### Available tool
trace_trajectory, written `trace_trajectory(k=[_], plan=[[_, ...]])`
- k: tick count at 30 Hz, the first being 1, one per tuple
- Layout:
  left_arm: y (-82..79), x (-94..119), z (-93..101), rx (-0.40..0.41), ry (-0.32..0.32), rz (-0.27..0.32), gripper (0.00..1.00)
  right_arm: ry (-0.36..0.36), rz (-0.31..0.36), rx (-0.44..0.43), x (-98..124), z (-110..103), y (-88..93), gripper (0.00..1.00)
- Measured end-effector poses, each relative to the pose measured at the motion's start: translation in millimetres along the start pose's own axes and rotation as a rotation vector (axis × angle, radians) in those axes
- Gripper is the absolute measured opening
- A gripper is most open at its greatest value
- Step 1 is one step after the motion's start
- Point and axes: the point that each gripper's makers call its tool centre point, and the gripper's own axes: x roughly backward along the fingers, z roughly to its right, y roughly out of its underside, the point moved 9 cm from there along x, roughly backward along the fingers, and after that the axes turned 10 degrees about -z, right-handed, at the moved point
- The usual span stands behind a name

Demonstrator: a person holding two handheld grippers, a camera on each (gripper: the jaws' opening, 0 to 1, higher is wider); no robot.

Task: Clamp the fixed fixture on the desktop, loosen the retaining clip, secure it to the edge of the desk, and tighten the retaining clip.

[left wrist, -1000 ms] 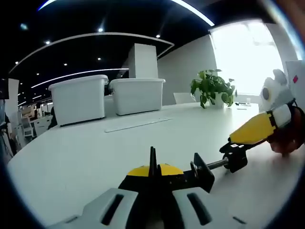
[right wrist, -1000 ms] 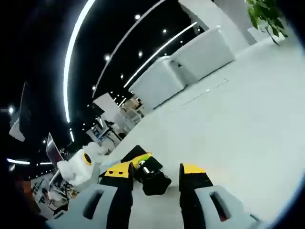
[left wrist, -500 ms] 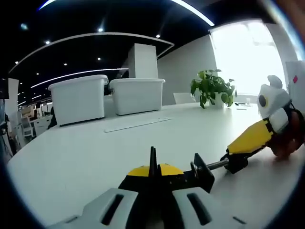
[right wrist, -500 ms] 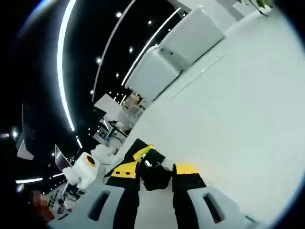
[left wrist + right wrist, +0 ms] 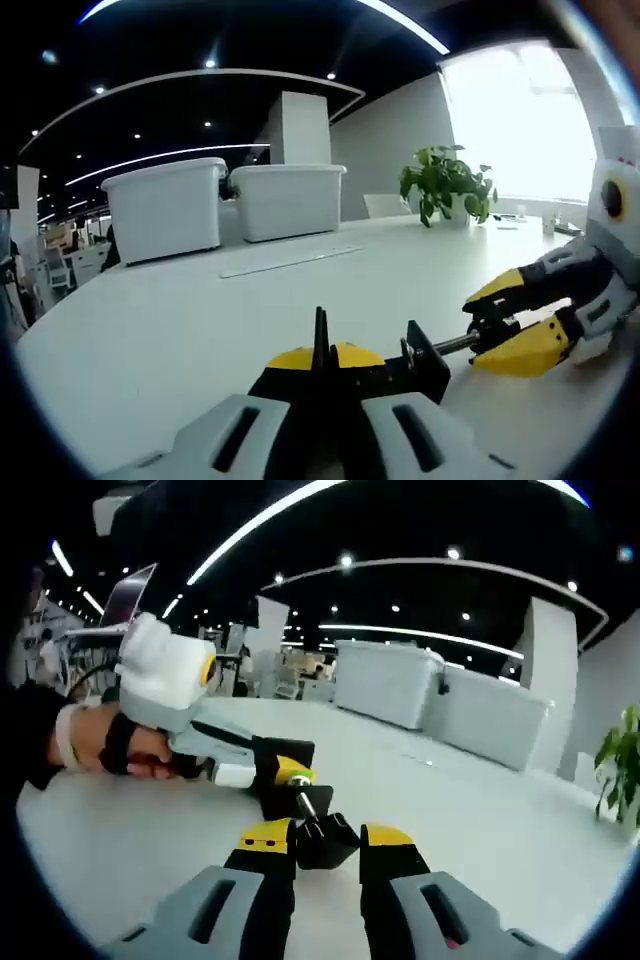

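Observation:
The fixture is a black clamp with a yellow part, resting on the white desk. My left gripper is shut on its body. A metal screw runs right from it to a black knob, and my right gripper has its yellow-tipped jaws above and below that knob. In the right gripper view, my right gripper is shut on the knob. Beyond it the screw leads to the fixture, held by my left gripper coming in from the left.
Two white lidded bins stand at the back of the desk, with a long flat strip lying before them. A potted plant sits at the far right. A person's hand holds the left gripper.
My right gripper has closed on the knob and rolled around it, so its view has turned level. The left gripper and fixture have stayed put.

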Motion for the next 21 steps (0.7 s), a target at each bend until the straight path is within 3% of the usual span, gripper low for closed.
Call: trace_trajectory(k=[3, 5, 6, 12, 14, 17, 18, 19, 21], plan=[[0.2, 1, 0.5, 0.001, -0.001, -0.001, 0.04, 0.039, 0.007, 0.111, 3, -7, -0.2, 0.23], [0.3, 1, 0.9, 0.002, -0.001, -0.001, 0.04, 0.089, 0.018, 0.265, 5, -12, -0.5, 0.23], [0.3, 1, 1.0, 0.002, -0.001, -0.001, 0.04, 0.116, 0.028, 0.294, 8, -13, -2.3, 0.23], [0.3, 1, 0.4, 0.004, -0.001, -0.002, 0.04, 0.108, 0.017, 0.281, 4, -7, 0.5, 0.24], [0.2, 0, 0.1, 0.005, 0.0, -0.002, 0.04, 0.041, 0.002, 0.157, 3, -6, 0.6, 0.27], [0.1, 0, -0.6, 0.006, 0.0, -0.002, 0.04, -0.082, 0.001, -0.137, 5, -2, -4.2, 0.38], [0.1, 0, -0.7, 0.007, 0.001, -0.002, 0.04, -0.124, 0.009, -0.294, 5, 3, -6.9, 0.42], [0.0, 0, -0.9, 0.008, 0.001, -0.002, 0.04, -0.15, 0.003, -0.375, 5, 5, -7.6, 0.46], [-0.1, -1, -1.4, 0.008, 0.001, -0.002, 0.04, -0.233, -0.032, -0.617, 3, 11, -4.7, 0.53]])
